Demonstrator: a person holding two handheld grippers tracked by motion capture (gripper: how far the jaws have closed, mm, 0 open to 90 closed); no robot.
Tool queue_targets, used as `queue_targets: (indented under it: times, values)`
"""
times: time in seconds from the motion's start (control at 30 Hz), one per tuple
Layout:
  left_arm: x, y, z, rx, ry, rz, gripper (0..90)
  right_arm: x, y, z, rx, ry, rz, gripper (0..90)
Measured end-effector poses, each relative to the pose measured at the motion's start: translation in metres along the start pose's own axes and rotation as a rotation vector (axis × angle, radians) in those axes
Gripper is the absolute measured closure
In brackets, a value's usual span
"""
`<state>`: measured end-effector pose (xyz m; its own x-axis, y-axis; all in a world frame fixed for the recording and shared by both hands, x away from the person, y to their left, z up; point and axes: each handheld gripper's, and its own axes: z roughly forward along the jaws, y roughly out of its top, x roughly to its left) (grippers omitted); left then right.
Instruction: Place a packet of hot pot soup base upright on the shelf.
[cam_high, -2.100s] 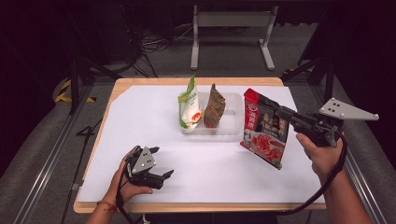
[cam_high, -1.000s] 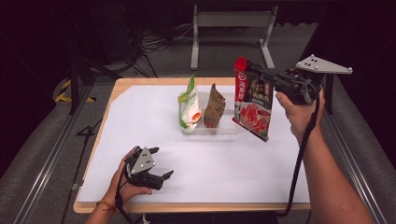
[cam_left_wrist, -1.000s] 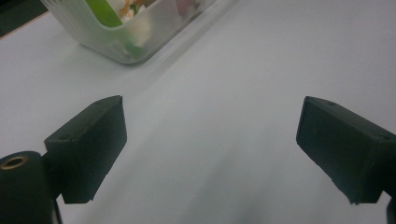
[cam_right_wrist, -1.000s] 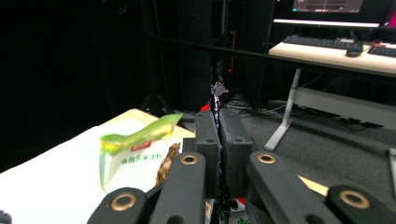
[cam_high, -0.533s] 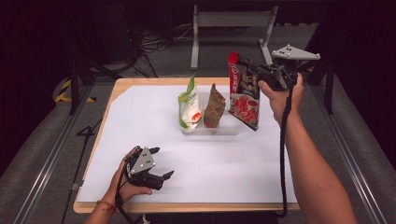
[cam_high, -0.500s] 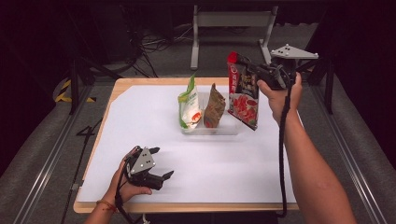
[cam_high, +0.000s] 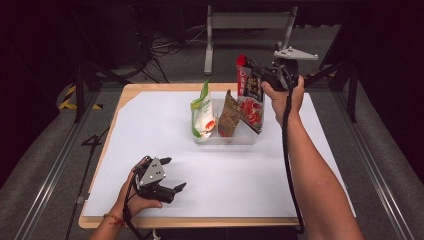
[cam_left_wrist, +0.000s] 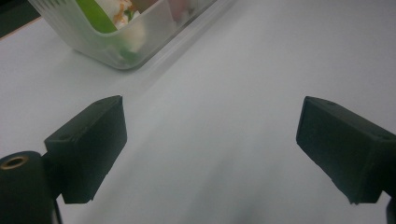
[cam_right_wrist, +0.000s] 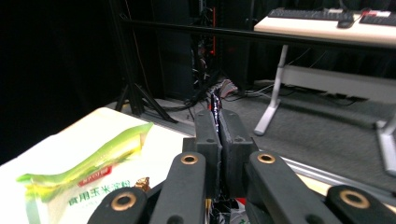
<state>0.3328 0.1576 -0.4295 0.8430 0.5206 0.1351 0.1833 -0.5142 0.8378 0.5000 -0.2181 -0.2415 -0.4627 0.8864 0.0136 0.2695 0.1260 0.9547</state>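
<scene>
Your right claw (cam_high: 256, 75) is clamped on the top edge of the red printed snack pouch (cam_high: 251, 102), which hangs upright with its lower end in the right end of the clear plastic bin (cam_high: 226, 138), beside the brown pouch (cam_high: 229, 114) and the green-and-white pouch (cam_high: 202, 111). Lower it straight, keeping it clear of the brown neighbour, and let go only once it seems seated. Its long axis runs near vertical, top tilted slightly left. Your left claw (cam_high: 167, 175) rests on the white counter (cam_high: 320, 150), jaws apart.
</scene>
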Motion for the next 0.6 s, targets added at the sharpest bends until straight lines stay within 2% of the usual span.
queue_targets:
  times: [0.2,0.33,0.4,0.53,0.6]
  values:
    - [0.0,0.0,-0.001,-0.005,-0.001,-0.002,9.4,0.002,-0.006,0.01,-0.007,0.015,-0.004,87.7]
    - [0.001,-0.001,-0.002,-0.004,0.003,-0.005,9.4,0.006,-0.01,0.012,-0.034,0.031,-0.019,87.7]
    - [0.002,-0.002,-0.002,-0.002,0.004,-0.005,9.4,0.009,-0.018,0.012,-0.056,0.055,-0.041,87.5]
    - [0.001,-0.001,-0.001,0.002,0.002,0.001,9.4,0.008,-0.028,0.012,-0.076,0.073,-0.037,87.4]
    - [0.001,-0.001,-0.001,0.002,-0.001,-0.002,9.4,0.005,-0.034,0.011,-0.087,0.089,-0.02,87.4]
